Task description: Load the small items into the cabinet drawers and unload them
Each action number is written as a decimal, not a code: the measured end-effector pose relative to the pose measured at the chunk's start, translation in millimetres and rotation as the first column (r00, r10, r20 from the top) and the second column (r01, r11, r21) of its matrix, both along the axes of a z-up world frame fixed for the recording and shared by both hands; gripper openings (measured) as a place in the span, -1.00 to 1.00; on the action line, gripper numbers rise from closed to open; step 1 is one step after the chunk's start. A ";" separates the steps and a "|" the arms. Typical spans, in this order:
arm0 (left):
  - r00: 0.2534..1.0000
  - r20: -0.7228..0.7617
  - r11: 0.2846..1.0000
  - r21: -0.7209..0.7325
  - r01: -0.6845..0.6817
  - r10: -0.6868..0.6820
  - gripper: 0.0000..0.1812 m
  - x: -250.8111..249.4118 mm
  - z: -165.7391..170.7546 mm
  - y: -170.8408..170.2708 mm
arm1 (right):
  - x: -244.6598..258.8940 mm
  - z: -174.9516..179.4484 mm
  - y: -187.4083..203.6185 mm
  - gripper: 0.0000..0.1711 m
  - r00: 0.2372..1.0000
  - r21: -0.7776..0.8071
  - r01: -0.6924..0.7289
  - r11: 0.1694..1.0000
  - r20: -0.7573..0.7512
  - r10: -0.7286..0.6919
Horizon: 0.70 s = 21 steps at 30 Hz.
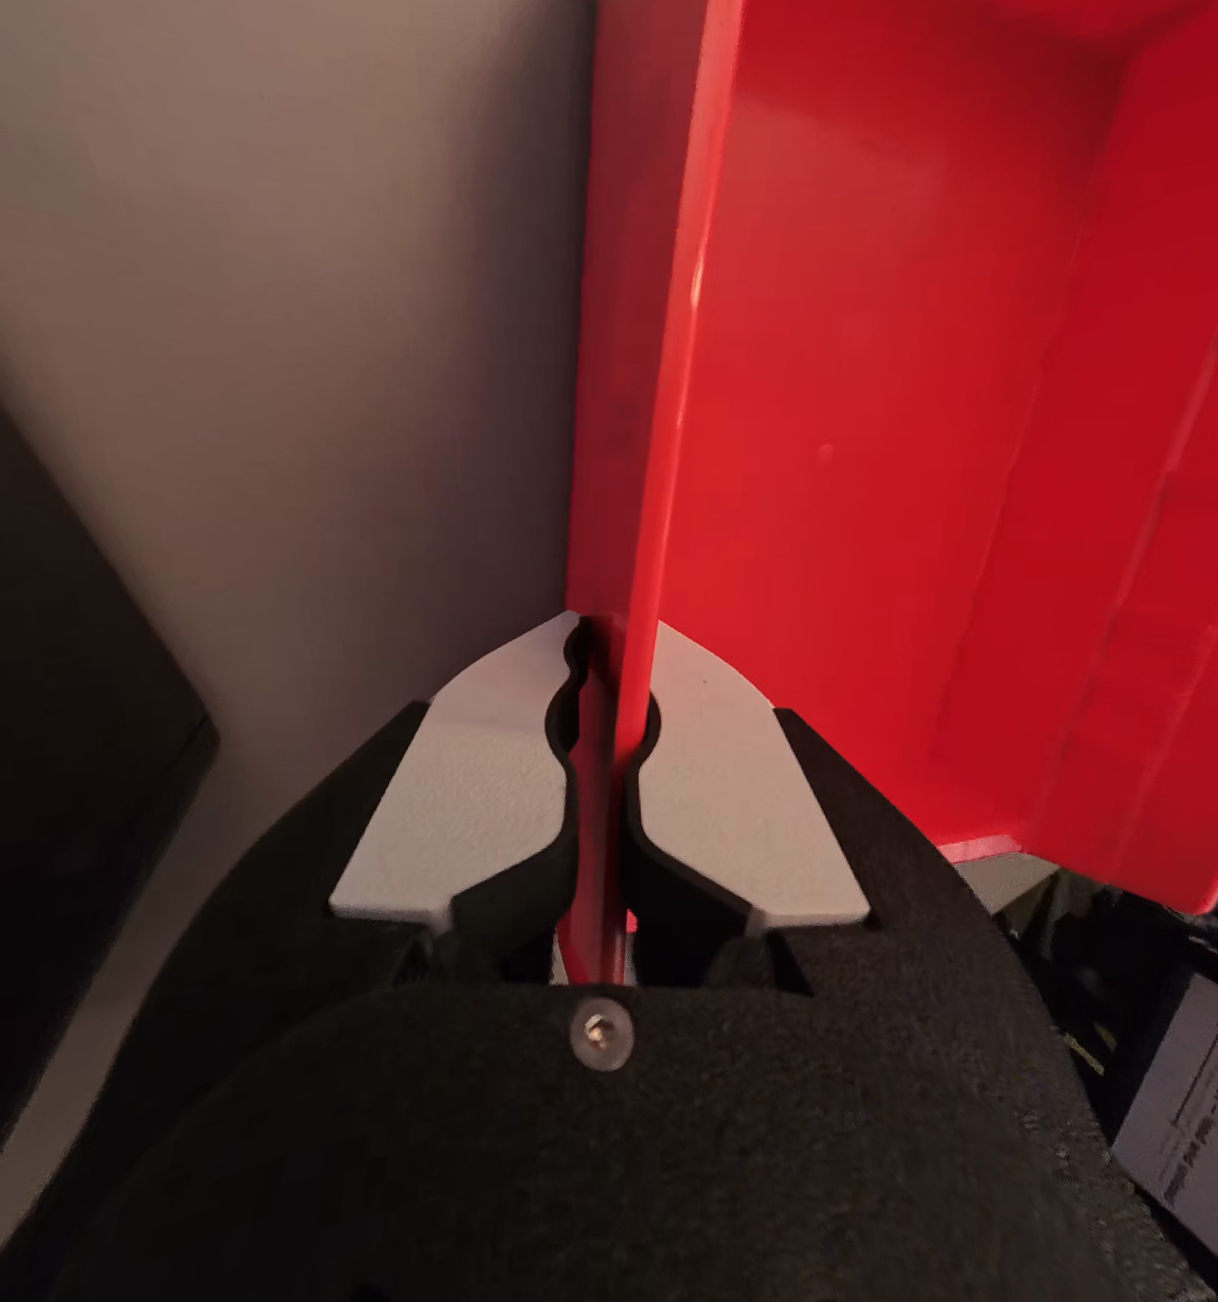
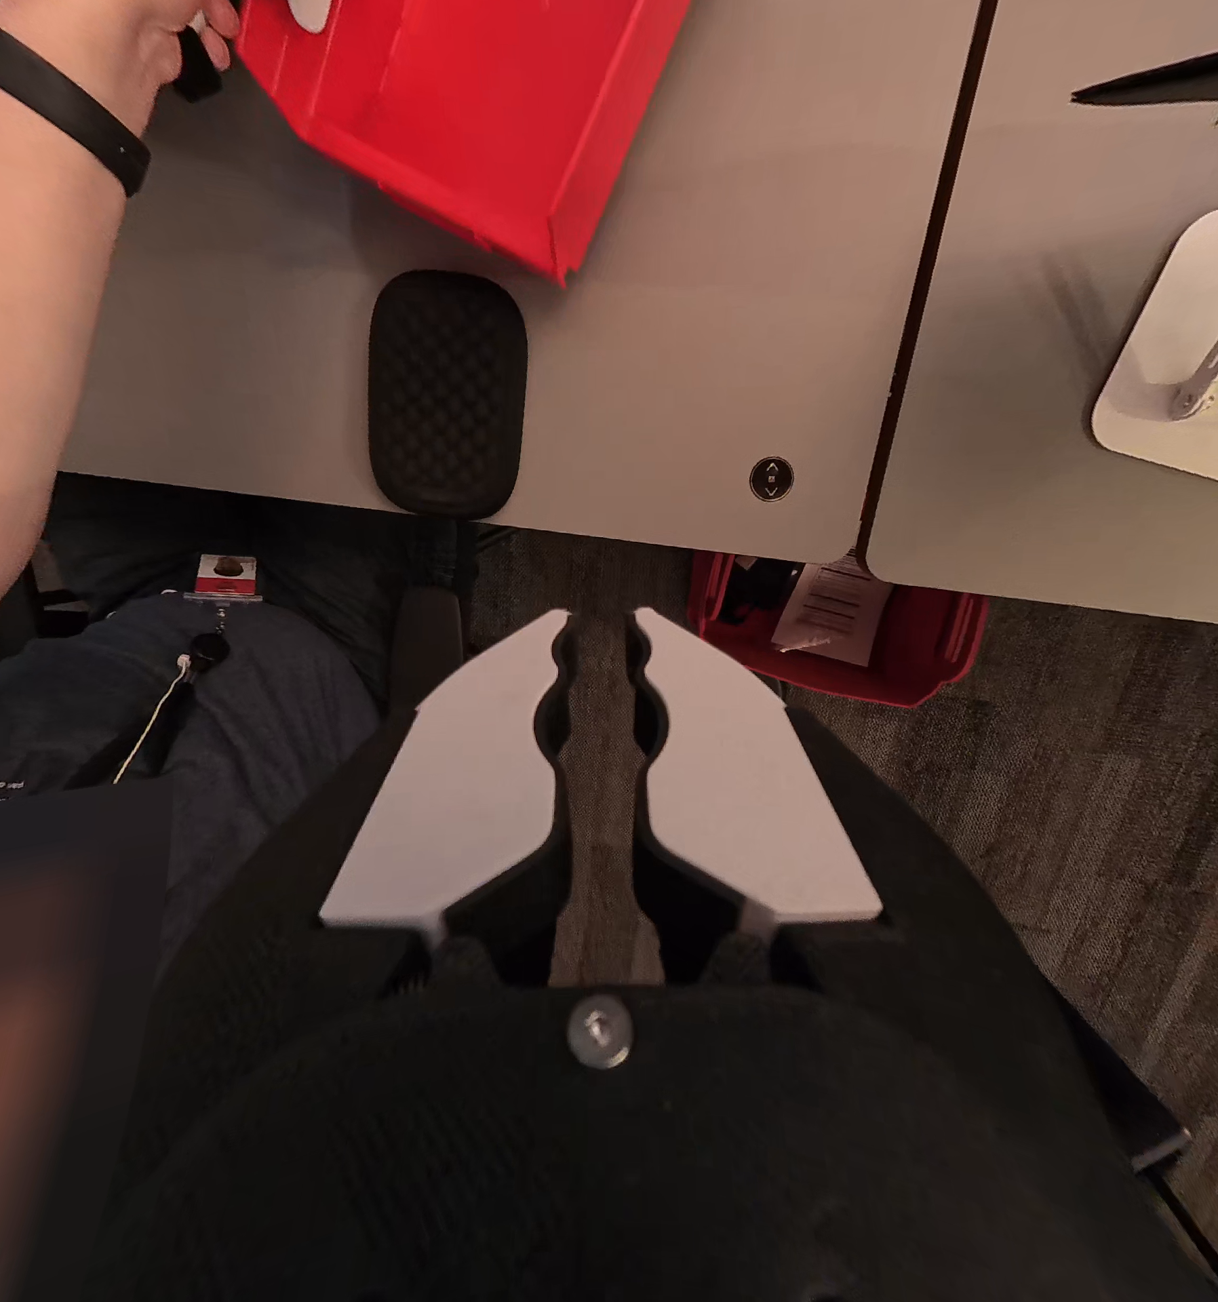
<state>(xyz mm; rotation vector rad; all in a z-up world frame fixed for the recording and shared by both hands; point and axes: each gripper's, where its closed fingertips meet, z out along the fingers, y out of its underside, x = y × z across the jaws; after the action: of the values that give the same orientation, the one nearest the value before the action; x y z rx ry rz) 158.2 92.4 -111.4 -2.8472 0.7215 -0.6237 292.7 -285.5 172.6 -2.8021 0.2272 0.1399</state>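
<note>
Left tongs clamp red drawer wall: stiff, light, slick plastic; grip rim. Right tongs open, empty.

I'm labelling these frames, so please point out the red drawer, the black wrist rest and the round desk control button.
red drawer (image 2: 479,134): right wrist view, outer side wall.
black wrist rest (image 2: 447,391): right wrist view, textured top.
round desk control button (image 2: 771,479): right wrist view, its centre.

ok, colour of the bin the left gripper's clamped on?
Red bin; clearest in the right wrist view.
</note>
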 end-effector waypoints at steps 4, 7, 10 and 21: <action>0.999 -0.022 0.999 0.006 -0.036 0.036 -0.91 -2.5 -7.0 0.3 | -1.1 -9.3 -0.9 -0.84 1.000 -0.016 -0.016 1.000 -0.001 0.016; 0.999 -0.016 0.999 -0.006 -0.050 0.050 -0.91 -1.2 -8.4 -2.6 | -1.6 -13.3 -2.2 -0.83 1.000 -0.025 -0.019 1.000 0.000 0.019; 0.999 -0.004 0.998 -0.013 -0.054 0.054 -0.89 0.0 -8.0 -4.8 | -2.2 -15.2 -4.2 -0.84 1.000 -0.032 -0.021 0.999 0.003 0.022; 0.997 0.071 0.992 -0.123 0.031 -0.022 -0.78 1.2 1.5 -18.4 | -3.2 -22.2 -4.4 -0.83 1.000 -0.043 -0.028 0.999 -0.005 0.028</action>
<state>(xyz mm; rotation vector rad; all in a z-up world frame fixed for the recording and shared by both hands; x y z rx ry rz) 159.4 74.0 -109.9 -2.9149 0.7354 -0.7948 289.5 -289.8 150.4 -2.8485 0.1941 0.1489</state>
